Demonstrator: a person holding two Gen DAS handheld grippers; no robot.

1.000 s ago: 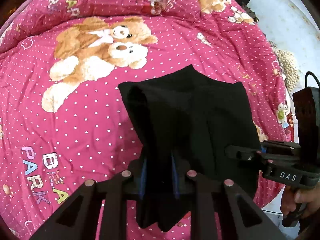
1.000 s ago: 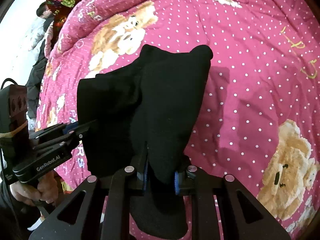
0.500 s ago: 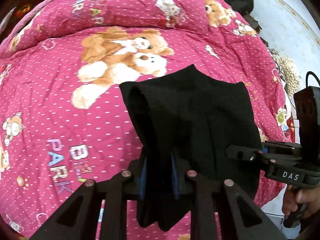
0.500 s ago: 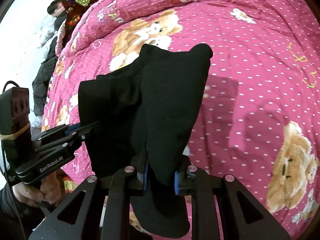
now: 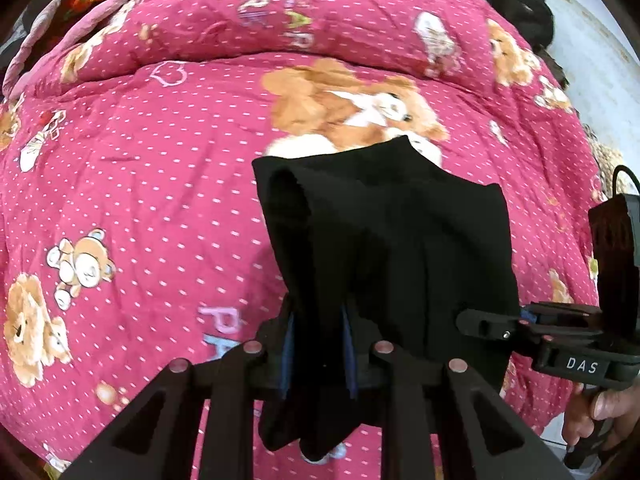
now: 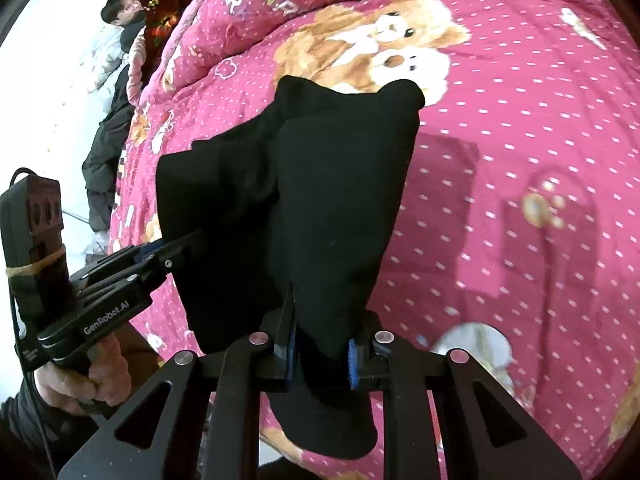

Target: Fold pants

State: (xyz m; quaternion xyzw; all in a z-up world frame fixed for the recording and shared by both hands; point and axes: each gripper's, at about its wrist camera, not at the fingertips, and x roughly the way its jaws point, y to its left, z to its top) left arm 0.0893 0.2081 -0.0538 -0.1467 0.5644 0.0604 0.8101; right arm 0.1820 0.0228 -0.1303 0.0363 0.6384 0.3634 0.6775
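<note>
- Above the quilt (image 5: 160, 200) the pants (image 5: 392, 240) hang bunched; we pinch one edge in each gripper, left (image 5: 318, 350) and right (image 6: 322, 350).
- Thick folds may slip from our pads.
- Uneven lowering could set wrinkles.

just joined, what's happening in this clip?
A person holds a handheld gripper in each hand and is folding black pants over a pink teddy-bear quilt. The left gripper and the right gripper are each clamped on a bunch of the fabric, side by side. The pants hang lifted in the air above the quilt, not laid down on it. A bystander is at the far edge of the bed.
</note>
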